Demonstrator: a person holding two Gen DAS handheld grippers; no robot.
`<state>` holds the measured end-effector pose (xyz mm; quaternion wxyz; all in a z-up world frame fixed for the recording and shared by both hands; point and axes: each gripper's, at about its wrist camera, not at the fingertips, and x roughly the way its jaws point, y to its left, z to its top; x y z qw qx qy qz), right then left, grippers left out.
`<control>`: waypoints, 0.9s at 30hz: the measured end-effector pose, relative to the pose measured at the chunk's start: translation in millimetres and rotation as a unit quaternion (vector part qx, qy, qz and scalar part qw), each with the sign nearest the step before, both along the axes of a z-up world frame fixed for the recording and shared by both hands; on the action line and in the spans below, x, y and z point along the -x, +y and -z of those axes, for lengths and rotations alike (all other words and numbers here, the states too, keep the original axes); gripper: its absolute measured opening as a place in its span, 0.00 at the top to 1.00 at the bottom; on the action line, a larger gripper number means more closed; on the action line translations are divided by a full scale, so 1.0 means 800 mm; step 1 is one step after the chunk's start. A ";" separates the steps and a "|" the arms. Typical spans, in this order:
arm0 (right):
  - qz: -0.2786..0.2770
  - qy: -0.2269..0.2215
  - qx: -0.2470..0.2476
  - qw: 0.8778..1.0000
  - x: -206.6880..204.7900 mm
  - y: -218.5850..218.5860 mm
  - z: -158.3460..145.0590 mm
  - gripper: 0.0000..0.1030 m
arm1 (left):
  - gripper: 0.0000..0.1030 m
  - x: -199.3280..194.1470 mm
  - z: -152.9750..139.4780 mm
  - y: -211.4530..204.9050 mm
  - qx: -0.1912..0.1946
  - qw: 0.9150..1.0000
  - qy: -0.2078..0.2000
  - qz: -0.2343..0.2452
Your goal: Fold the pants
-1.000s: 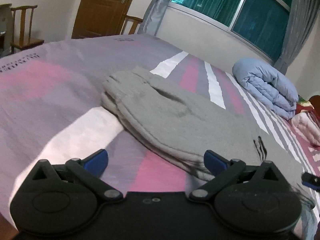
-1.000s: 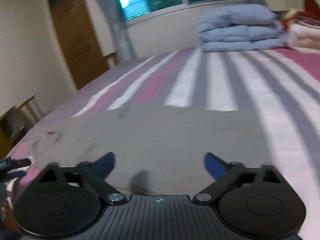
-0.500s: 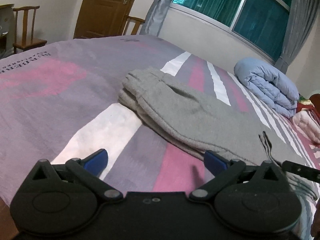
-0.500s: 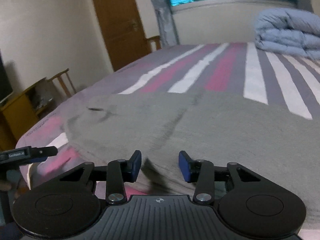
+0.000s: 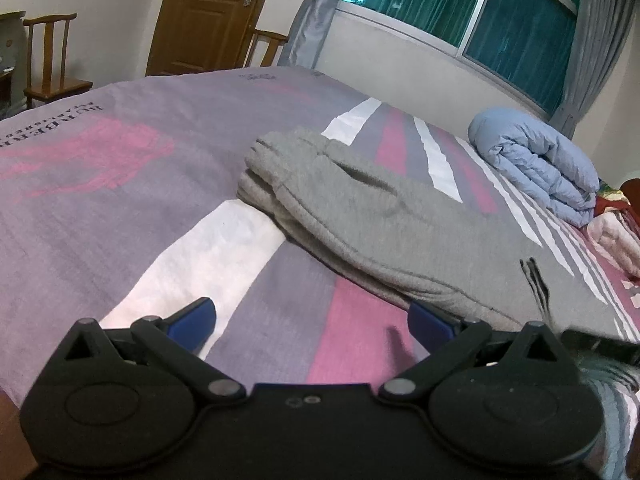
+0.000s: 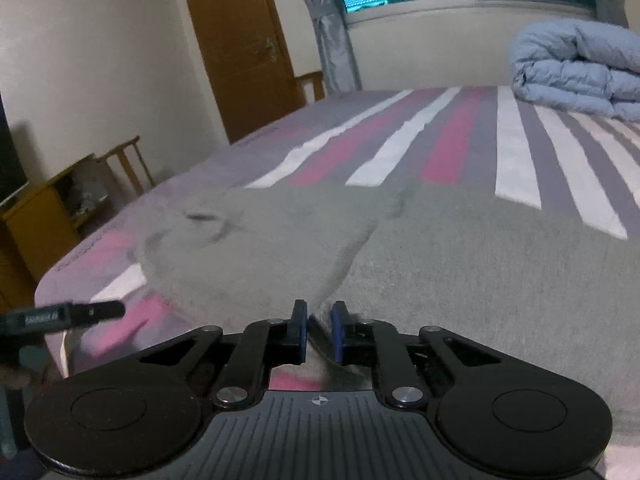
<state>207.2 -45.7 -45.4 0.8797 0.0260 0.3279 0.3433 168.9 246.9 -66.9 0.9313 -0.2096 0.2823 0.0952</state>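
Fingers (image 6: 299,326) of your right gripper (image 6: 319,330) are closing on the pants (image 6: 440,264) edge; left gripper (image 5: 310,322) gapes empty. Pinch every layer, then lift evenly.

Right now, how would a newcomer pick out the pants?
Find the striped bed cover. The grey pants lie flat mid-bed, nearer than the rolled blue quilt by the window. They are the only grey garment, with a small black logo.

Striped bed (image 5: 120,208) — wooden door (image 5: 208,16), perhaps closed.
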 end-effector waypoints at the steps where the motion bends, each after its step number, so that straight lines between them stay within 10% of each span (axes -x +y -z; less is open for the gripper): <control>1: -0.004 -0.004 0.005 1.000 0.000 0.002 0.007 0.86 | 0.06 -0.001 0.000 0.000 -0.001 1.000 0.002 -0.001; 7: 0.033 -0.055 -0.048 0.997 0.019 -0.023 -0.020 0.85 | 0.06 -0.001 -0.001 -0.004 -0.007 1.000 0.007 -0.001; 10: 0.026 0.014 0.006 1.000 0.000 -0.017 0.014 0.85 | 0.06 -0.005 -0.002 -0.007 -0.008 1.000 0.013 -0.005; 14: 0.061 -0.004 -0.076 0.995 0.011 -0.061 -0.010 0.84 | 0.06 -0.007 -0.012 -0.003 0.015 1.000 -0.021 -0.002; 20: 0.090 -0.041 -0.065 0.993 0.025 -0.120 -0.023 0.84 | 0.22 -0.049 -0.003 0.033 0.129 0.991 -0.043 0.003; 27: 0.174 -0.068 -0.063 0.980 0.025 -0.223 -0.036 0.83 | 0.39 -0.082 0.046 0.087 0.266 0.961 -0.076 -0.008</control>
